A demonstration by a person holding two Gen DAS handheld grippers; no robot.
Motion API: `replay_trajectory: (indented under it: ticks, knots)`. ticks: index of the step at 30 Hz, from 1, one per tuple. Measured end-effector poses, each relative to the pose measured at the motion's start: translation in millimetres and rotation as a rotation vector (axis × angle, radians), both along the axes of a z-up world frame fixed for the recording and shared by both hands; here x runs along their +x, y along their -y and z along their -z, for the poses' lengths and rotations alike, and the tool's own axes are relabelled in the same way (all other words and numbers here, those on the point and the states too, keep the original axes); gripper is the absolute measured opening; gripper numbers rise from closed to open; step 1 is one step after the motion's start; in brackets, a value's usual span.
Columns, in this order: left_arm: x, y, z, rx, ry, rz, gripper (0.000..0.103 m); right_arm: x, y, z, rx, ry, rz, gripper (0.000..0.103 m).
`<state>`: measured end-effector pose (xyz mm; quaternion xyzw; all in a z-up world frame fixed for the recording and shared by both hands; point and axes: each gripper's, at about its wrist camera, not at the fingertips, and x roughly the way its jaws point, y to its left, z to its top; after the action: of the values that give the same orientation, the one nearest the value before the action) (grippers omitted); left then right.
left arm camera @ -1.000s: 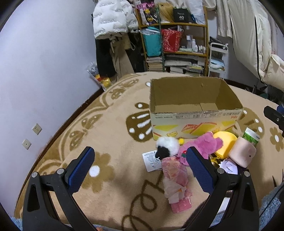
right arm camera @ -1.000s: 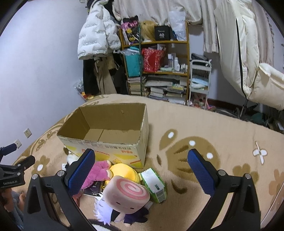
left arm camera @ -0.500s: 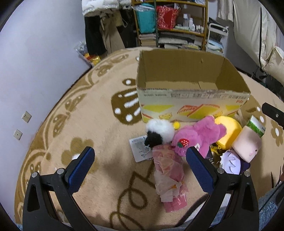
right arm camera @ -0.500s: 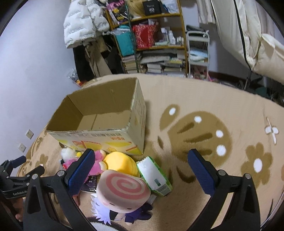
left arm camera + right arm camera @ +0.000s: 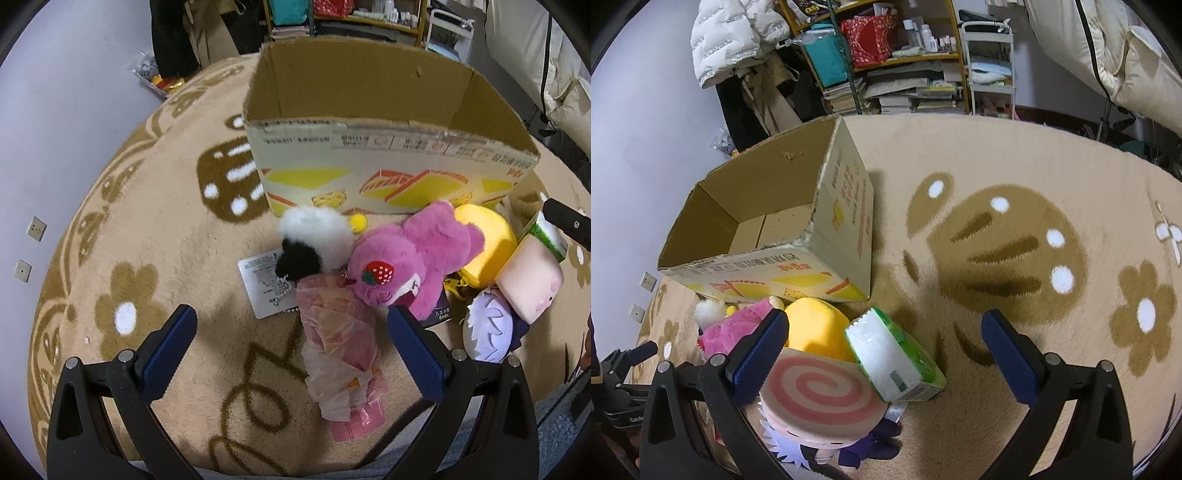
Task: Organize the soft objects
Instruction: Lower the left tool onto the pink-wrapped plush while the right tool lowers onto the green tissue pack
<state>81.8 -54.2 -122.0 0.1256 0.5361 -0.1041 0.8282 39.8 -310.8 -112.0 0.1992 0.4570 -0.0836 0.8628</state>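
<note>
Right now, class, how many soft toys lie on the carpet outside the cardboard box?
5 visible: black-and-white pompom, pink strawberry bear, yellow round plush, pink swirl-roll plush, white-haired doll. More may be hidden underneath.

Even indoor light, soft shadows on the carpet (image 5: pixel 1015 177), strong fisheye bending, dark corners.
</note>
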Motion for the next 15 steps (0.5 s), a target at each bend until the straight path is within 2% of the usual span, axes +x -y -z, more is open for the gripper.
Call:
replay_trajectory:
  ticks: [15]
  knots:
    - [8,9,37,0.048,-0.12,0.024,0.102,7,6,17,0.025,-0.052,0.006,0.103]
